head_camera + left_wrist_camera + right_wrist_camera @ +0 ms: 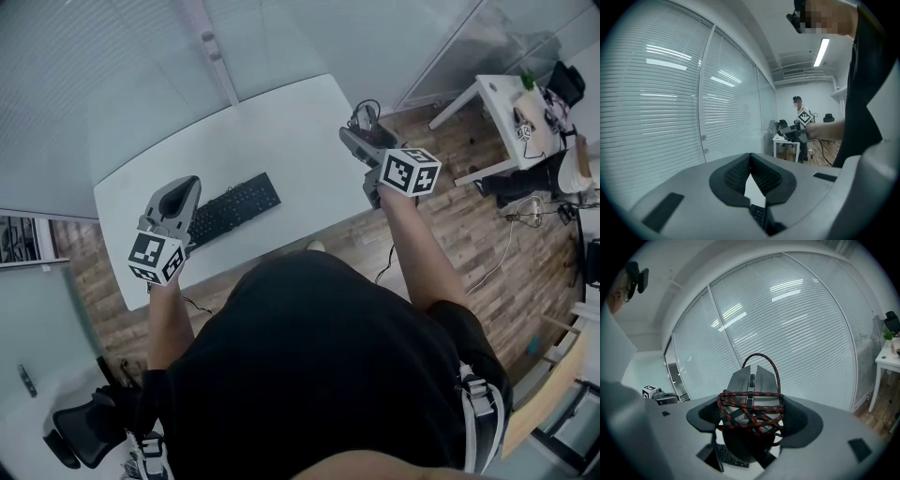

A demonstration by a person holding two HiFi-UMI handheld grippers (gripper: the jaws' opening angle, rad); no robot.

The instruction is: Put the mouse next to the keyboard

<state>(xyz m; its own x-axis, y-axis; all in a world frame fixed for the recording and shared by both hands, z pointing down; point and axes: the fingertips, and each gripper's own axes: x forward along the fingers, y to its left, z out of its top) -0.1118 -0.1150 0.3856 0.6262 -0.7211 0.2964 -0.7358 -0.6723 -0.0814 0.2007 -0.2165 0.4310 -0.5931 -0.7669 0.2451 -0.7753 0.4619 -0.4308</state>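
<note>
Grey plastic wrapped in red-and-black braided cord: that is the mouse (752, 383), and the right tool (750, 420) has it clamped between its jaws, nose pointing away from the hand. The cord (751, 411) is wound several times round the body, with one loop arching up over the buttons. From above, the right tool (360, 139) is held out over the right end of the white bench (281, 122), and the mouse (365, 116) is up in the air, not resting on the surface.

The black keyboard (234, 208) lies at a slant nearer the left half of the bench, well apart from the mouse. The left tool (182, 191) hangs just beside the keyboard's left end. Its own camera shows the left tool (750, 159) with its ribbed pads meeting at the tips and nothing between them; a sliver of bench and a few keys (759, 213) show through the gap below.

Slatted blinds (801, 324) behind glass run along the far side.
</note>
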